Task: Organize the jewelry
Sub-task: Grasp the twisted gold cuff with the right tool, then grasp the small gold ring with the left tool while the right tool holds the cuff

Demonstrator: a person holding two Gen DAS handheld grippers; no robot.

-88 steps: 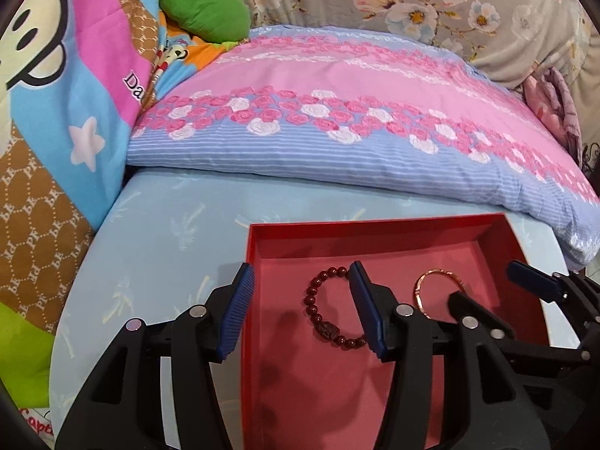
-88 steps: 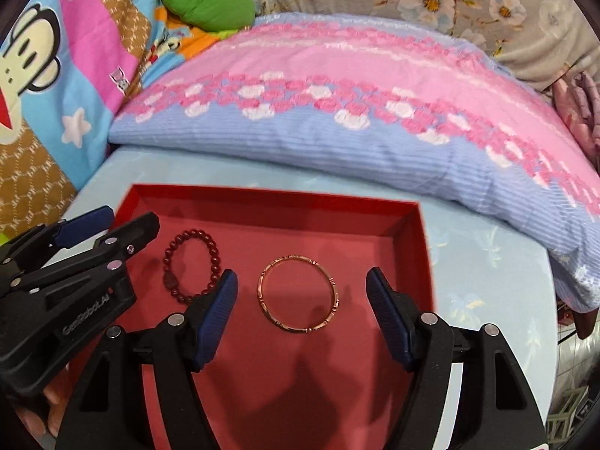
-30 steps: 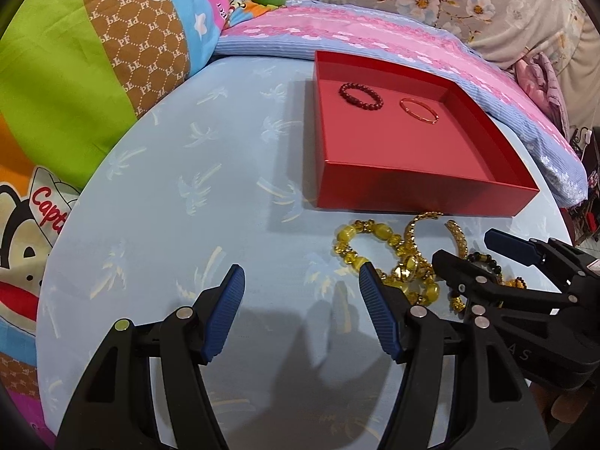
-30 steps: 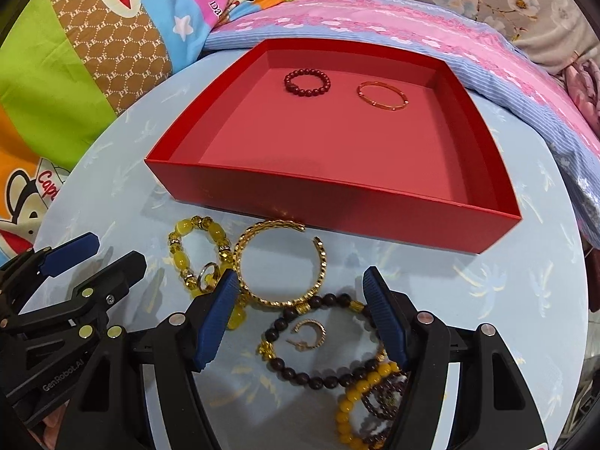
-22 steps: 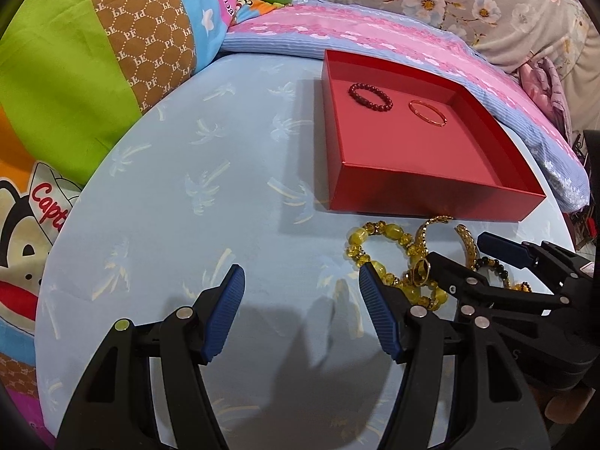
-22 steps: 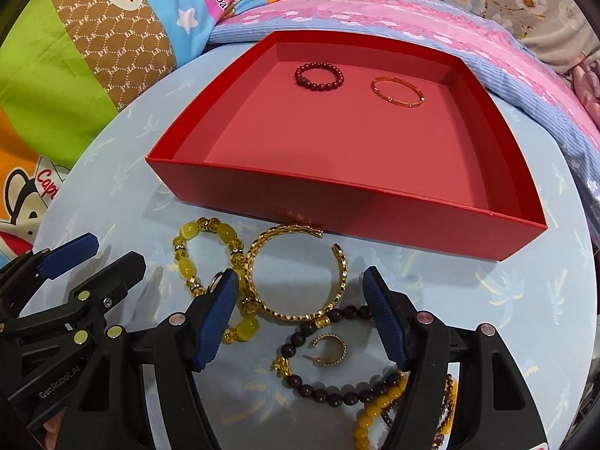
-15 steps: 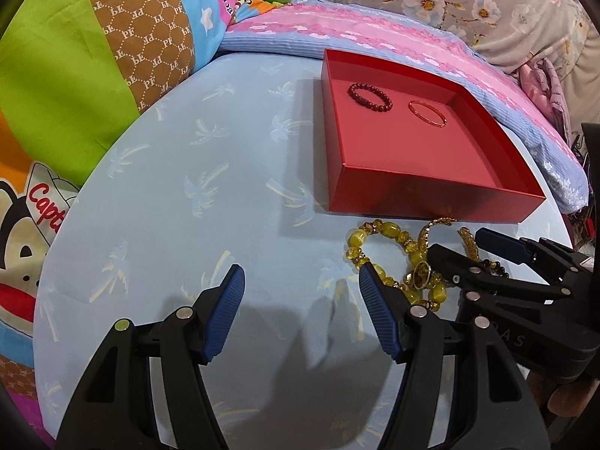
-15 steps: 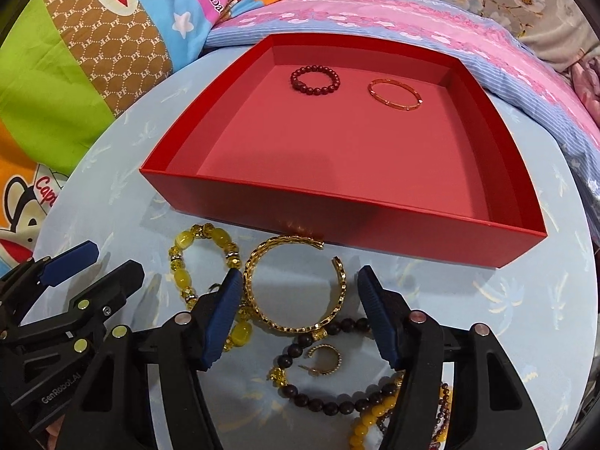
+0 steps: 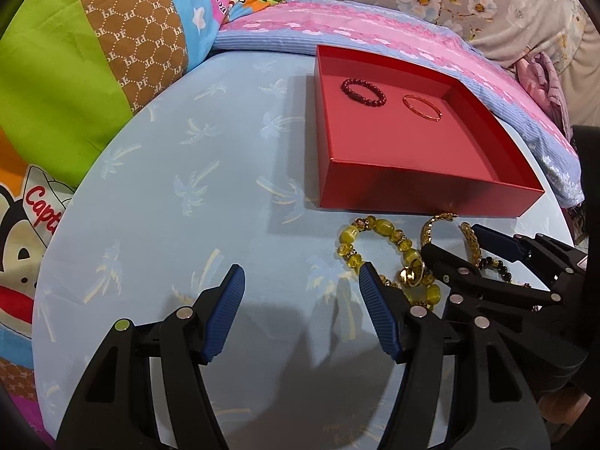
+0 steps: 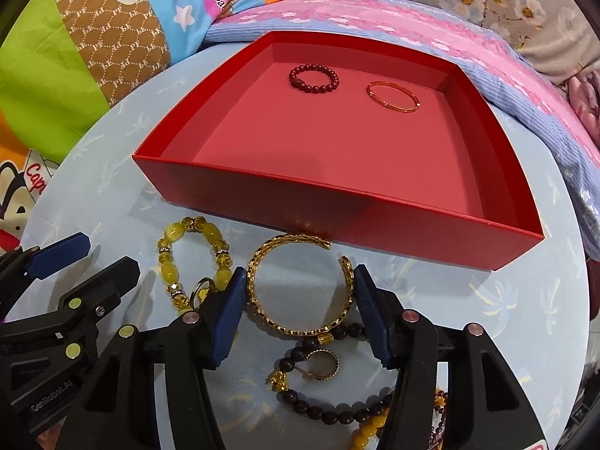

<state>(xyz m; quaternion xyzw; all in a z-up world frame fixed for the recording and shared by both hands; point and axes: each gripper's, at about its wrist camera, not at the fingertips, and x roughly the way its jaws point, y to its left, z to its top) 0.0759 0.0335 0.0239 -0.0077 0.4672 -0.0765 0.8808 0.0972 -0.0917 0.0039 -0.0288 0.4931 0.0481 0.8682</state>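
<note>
A red tray [image 10: 337,217] [image 9: 412,191] sits on the round blue table and holds a dark red bead bracelet [image 10: 314,78] [image 9: 363,92] and a thin gold bangle [image 10: 392,96] [image 9: 422,108]. A pile of jewelry lies in front of it: a yellow bead bracelet [image 10: 187,258] [image 9: 375,240], a gold open cuff bangle [image 10: 300,285], a small gold hoop [image 10: 322,365] and a dark bead bracelet [image 10: 330,408]. My right gripper [image 10: 300,300] is open with its pads on either side of the gold cuff. My left gripper [image 9: 300,300] is open and empty over bare cloth, left of the pile.
The table [image 9: 168,187] is covered in pale blue cloth with a palm print. A pink and blue pillow [image 10: 412,26] and cartoon bedding [image 9: 75,75] crowd its far and left edges. Each gripper shows in the other's view, right [image 9: 487,262], left [image 10: 56,281].
Both grippers pulled back from the tray to the pile in front of it. In the last half second the right gripper dropped so that its pads straddle the gold cuff.
</note>
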